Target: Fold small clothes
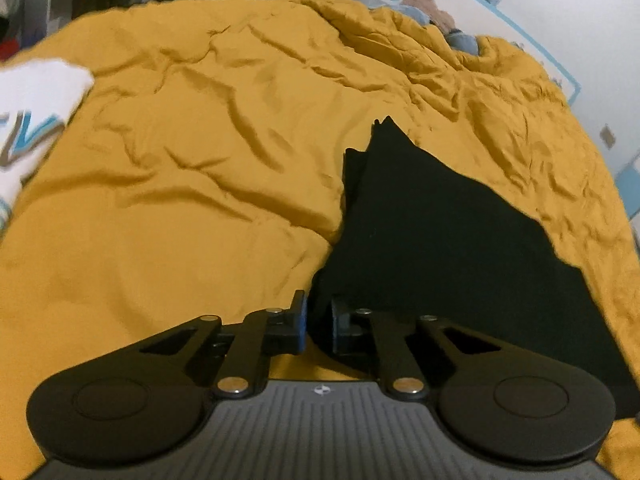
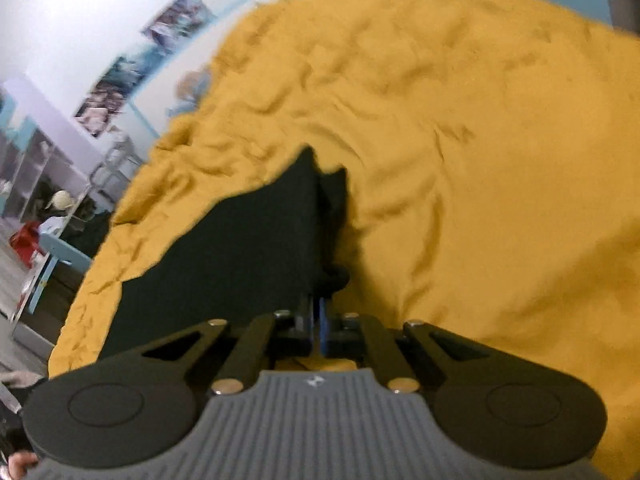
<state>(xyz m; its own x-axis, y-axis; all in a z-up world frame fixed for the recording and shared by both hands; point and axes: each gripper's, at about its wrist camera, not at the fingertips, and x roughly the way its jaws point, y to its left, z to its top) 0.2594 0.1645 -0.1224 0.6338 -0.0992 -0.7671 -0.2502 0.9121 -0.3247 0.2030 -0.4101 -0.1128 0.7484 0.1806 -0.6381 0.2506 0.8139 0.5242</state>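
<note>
Lying on a wrinkled yellow blanket (image 1: 200, 160) is a black garment (image 1: 440, 232), folded into layers whose far corner comes to a point. In the left wrist view it spreads from the lower middle toward the right edge, with stacked edges showing along its left side.

The left gripper (image 1: 318, 326) sits at the garment's near left edge. Its fingers stand a little apart, and a fold of the black cloth runs down into the gap between them; whether the pads actually press on it cannot be told.

The right gripper (image 2: 318, 326) is at the garment's (image 2: 240, 248) near right edge in its own view. Its fingers are pressed nearly together, blue pads facing, with a bunched bit of black cloth rising just ahead of the tips, so it is pinching the garment there.

At the far left of the left wrist view, a white garment (image 1: 32, 116) with blue and grey lettering lies on the blanket (image 2: 480, 160), well apart from the black one.

A stuffed toy (image 1: 432, 10) rests at the blanket's far edge by the wall.
</note>
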